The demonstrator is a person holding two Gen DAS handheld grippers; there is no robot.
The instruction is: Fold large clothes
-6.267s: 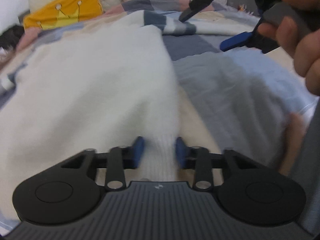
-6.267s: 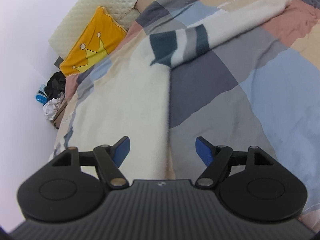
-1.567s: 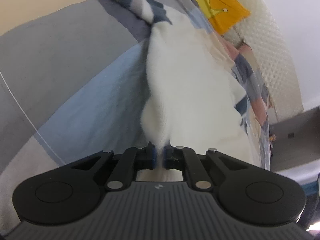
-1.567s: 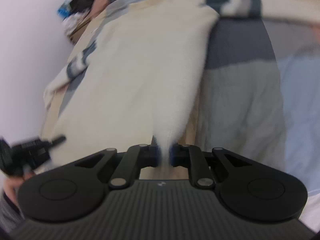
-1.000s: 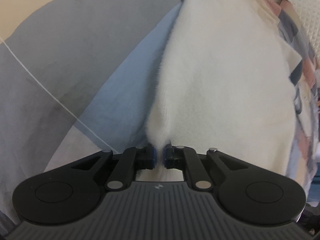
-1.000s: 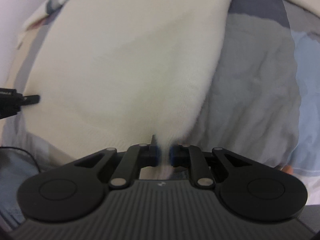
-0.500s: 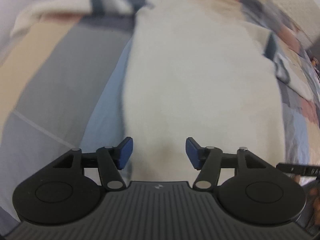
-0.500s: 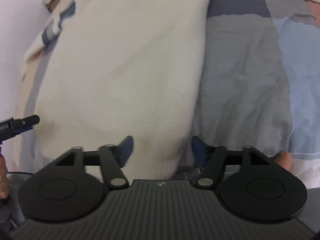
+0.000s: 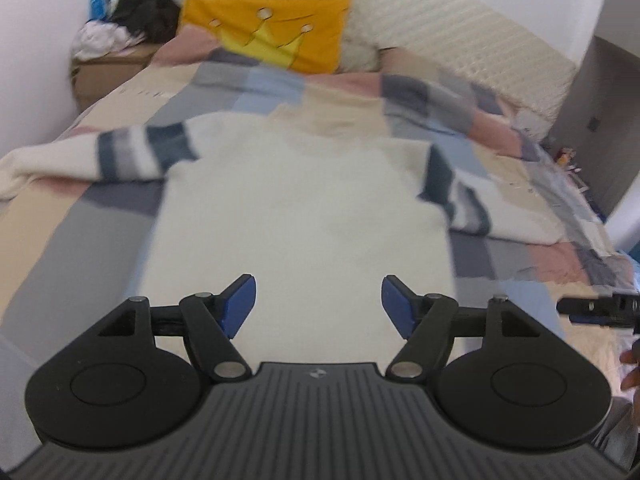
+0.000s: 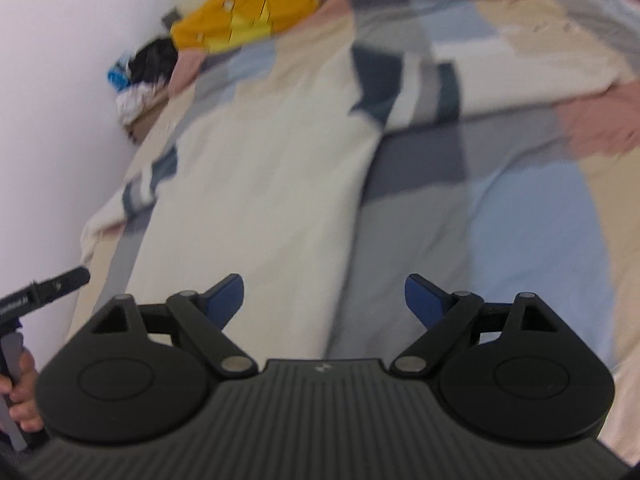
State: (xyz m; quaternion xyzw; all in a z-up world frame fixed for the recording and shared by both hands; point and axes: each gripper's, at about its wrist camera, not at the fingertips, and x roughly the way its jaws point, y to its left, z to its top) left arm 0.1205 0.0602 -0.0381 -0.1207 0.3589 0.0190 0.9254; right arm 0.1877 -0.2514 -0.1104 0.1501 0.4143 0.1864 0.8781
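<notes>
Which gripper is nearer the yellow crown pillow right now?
Hard to call. Both sit at the sweater's hem end, far from the yellow crown pillow. Left gripper faces it over the sweater; right gripper is over the sweater's edge, pillow upper left.

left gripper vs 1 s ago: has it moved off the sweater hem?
Yes. The left gripper has let go of the cream sweater and pulled back and up: its jaws have just been opening with nothing between them, and the yellow pillow now shows.
</notes>
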